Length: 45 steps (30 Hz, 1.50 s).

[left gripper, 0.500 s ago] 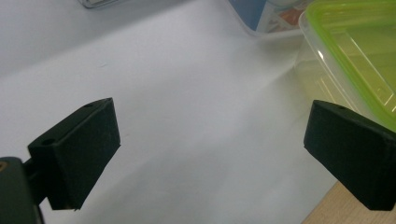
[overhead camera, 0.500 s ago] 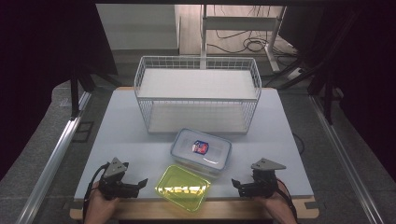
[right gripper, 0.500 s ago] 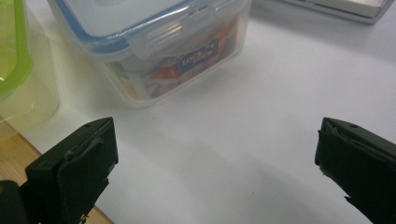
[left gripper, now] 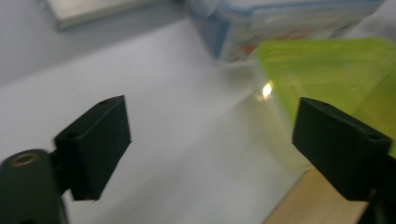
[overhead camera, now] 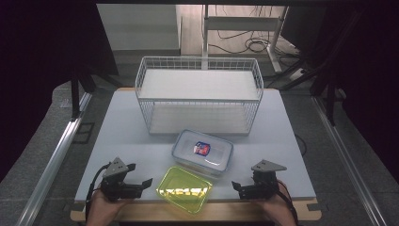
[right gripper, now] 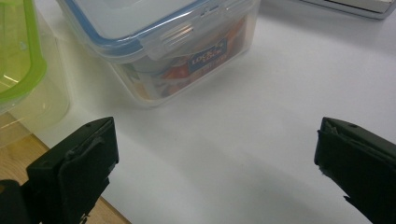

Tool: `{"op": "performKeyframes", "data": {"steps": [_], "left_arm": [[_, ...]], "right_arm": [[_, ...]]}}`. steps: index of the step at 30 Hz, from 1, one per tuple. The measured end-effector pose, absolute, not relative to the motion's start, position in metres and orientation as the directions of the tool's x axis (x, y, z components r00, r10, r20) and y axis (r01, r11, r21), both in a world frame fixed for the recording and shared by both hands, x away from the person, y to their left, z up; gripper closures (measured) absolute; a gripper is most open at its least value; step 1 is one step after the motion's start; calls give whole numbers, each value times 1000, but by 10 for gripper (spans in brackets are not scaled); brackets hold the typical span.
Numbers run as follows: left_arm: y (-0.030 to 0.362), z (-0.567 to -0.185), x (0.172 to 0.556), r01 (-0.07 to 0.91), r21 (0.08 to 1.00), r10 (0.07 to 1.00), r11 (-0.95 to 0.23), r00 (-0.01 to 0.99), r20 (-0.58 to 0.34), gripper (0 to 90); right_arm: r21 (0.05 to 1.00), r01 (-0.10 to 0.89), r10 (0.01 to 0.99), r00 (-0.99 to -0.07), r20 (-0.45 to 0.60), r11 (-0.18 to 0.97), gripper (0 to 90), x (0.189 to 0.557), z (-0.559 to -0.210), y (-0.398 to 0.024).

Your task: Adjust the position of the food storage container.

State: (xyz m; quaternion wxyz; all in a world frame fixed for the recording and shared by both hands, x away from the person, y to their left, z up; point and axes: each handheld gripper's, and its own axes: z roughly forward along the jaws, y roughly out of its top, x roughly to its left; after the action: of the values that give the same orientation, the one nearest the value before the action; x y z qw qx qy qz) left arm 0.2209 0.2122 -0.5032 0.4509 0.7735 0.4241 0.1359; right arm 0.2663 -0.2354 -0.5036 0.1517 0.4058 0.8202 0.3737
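Note:
A clear box with a blue-rimmed lid [overhead camera: 202, 150] sits on the white tabletop [overhead camera: 117, 136] in front of the basket, a printed label showing through it. A green-lidded box [overhead camera: 184, 188] lies tilted at the near edge. My left gripper [overhead camera: 140, 174] stands open just left of the green box, apart from it. To the right of both boxes my right gripper [overhead camera: 237, 189] is open too, with nothing between its jaws. In the left gripper view the left gripper [left gripper: 215, 140] faces the green box [left gripper: 336, 70]. In the right gripper view the right gripper [right gripper: 215, 163] faces the clear box [right gripper: 159, 46].
A white wire basket [overhead camera: 200, 96] with a shelf stands at the back middle of the table. A wooden border [overhead camera: 235, 214] runs along the near edge. Bare white surface lies on both sides of the boxes. Cables and a metal frame are on the floor behind.

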Motion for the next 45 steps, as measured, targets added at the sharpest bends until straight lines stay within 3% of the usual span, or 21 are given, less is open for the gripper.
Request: {"op": "performKeyframes", "data": {"steps": [7,8,18,31,34,45], "left_arm": [[185,-483,213,534,816,710,-223,662,-239,412],[178,-481,212,536,812,705,-230,667,-240,412],[97,-475,202,464,793,553,-396,809,-198,890],[33,-492,190,438,749,469,-497,862,-193,899],[22,-496,185,428,718,493,-549,859,-135,898],[48,-499,205,502,680,599,-535,792,-114,899]], "right_arm": [[731,551,782,-622,39,402,37,265,-502,-233],[729,554,782,-622,42,402,46,265,-502,-233],[722,554,774,-632,41,414,71,263,-501,-229],[724,541,770,-638,20,429,78,262,-502,-225],[716,542,767,-641,15,439,80,262,-503,-225],[713,545,767,-641,15,441,87,262,-503,-225]]}}
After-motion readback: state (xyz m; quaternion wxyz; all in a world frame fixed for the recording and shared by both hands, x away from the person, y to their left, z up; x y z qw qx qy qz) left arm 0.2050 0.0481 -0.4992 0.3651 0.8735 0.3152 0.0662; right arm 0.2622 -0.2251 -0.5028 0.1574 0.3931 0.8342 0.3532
